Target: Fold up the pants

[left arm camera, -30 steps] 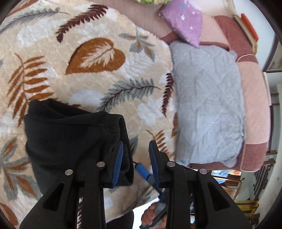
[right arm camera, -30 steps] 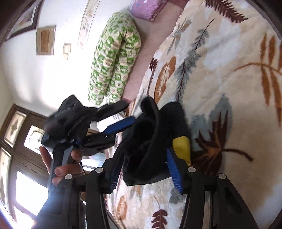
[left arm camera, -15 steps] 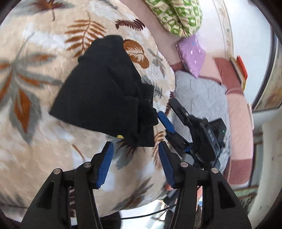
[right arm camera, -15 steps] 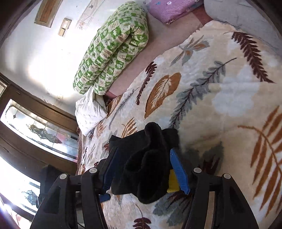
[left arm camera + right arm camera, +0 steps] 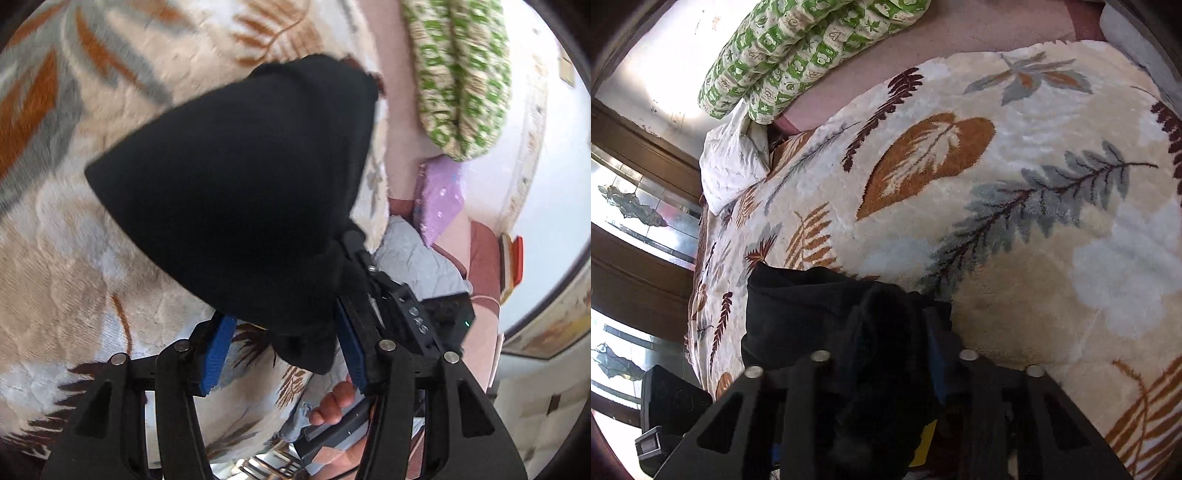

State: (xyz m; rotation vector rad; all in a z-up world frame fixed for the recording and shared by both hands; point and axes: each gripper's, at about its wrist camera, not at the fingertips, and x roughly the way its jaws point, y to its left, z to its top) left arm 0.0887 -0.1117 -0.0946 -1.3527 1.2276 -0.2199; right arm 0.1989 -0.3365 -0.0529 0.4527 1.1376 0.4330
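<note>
The black pants (image 5: pixel 251 192) are a folded bundle held up above the leaf-patterned blanket (image 5: pixel 74 221). My left gripper (image 5: pixel 284 332) is open, its blue pads either side of the bundle's lower corner without pinching it. The right gripper shows in the left wrist view (image 5: pixel 354 266), clamped on the bundle's right edge. In the right wrist view my right gripper (image 5: pixel 886 354) is shut on the black pants (image 5: pixel 812 314); cloth fills its jaws, with a yellow tag (image 5: pixel 923 443) low between them.
The leaf-patterned blanket (image 5: pixel 997 184) covers the bed. A green-and-white rolled quilt (image 5: pixel 798 48) and a white pillow (image 5: pixel 731 162) lie at the far side. A purple pillow (image 5: pixel 439 199) and grey quilt (image 5: pixel 413 258) lie toward the bed's end. A wooden window (image 5: pixel 635 221) stands left.
The left gripper let go of the pants and swung around to face them. The right gripper closed tighter on the bundle and drew it in.
</note>
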